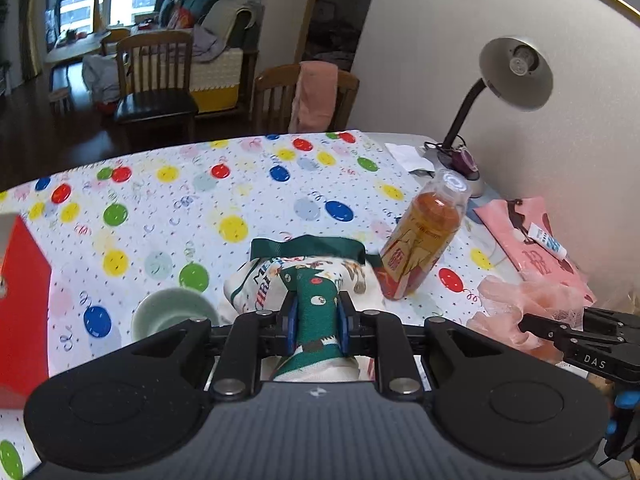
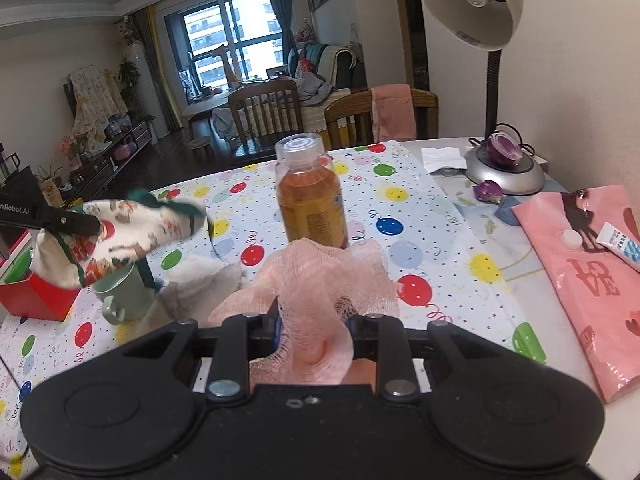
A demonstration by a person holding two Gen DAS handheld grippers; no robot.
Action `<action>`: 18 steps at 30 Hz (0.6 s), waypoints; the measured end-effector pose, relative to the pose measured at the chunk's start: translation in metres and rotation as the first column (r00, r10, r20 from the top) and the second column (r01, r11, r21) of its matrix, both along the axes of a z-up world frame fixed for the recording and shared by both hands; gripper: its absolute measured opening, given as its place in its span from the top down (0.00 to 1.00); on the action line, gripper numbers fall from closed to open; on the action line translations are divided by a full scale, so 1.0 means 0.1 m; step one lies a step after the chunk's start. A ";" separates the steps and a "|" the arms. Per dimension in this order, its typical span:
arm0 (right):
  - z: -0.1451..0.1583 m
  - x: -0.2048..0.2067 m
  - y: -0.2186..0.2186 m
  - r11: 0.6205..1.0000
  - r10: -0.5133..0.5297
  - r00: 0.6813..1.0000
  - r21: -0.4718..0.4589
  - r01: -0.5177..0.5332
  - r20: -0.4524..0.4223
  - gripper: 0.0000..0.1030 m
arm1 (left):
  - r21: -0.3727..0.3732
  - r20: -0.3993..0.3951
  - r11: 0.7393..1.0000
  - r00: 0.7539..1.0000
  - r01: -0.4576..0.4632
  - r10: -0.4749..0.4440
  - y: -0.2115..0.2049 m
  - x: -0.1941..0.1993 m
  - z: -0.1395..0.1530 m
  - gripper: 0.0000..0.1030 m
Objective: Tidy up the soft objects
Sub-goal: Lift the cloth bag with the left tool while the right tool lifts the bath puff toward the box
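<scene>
Above table (image 1: 248,184): stocking (image 1: 316,304), apparently loofah (image 2: 320,280), both gripped.

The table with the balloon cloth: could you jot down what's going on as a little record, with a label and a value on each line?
left gripper: shut on Christmas stocking, lifted off the table
right gripper: shut on pink mesh pouf
bottle: upright, amber liquid, capped, just behind the pouf
green mug: under the stocking
red box: at the left edge
lamp: far right corner
</scene>
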State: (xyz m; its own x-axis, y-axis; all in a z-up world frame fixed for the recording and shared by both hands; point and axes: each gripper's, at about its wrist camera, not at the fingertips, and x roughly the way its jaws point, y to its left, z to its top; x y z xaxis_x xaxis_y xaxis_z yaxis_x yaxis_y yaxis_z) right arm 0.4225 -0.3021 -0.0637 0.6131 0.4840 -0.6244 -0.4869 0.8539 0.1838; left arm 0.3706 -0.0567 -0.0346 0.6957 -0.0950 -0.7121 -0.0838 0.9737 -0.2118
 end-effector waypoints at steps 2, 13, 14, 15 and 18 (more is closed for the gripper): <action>0.00 -0.01 0.03 1.000 0.011 1.000 0.001 -0.011 -0.003 0.76 | -0.011 0.000 1.000 1.000 -0.016 0.016 0.05 -0.04 0.01 0.82; 0.35 -0.13 0.31 0.993 0.120 0.992 0.018 -0.120 0.028 0.76 | -0.022 0.102 0.994 0.989 -0.103 0.105 0.44 -0.33 0.43 0.82; 0.40 -0.13 0.36 0.991 0.133 0.990 0.020 -0.134 0.035 0.76 | -0.018 0.113 0.994 0.987 -0.112 0.113 0.50 -0.35 0.47 0.82; 0.46 -0.15 0.42 0.989 0.148 0.988 0.019 -0.149 0.044 0.76 | -0.014 0.123 0.992 0.985 -0.122 0.123 0.55 -0.38 0.51 0.82; 0.61 -0.17 0.60 0.982 0.189 0.980 0.009 -0.190 0.067 0.76 | -0.007 0.145 0.989 0.978 -0.151 0.150 0.73 -0.46 0.59 0.82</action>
State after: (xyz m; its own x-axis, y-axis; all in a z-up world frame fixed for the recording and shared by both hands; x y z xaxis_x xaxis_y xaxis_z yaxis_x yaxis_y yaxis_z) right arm 0.4055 -0.2418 -0.0025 0.5484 0.6048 -0.5775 -0.6511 0.7422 0.1590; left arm 0.3246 0.0168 0.0247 0.7973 0.0210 -0.6032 -0.1981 0.9531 -0.2288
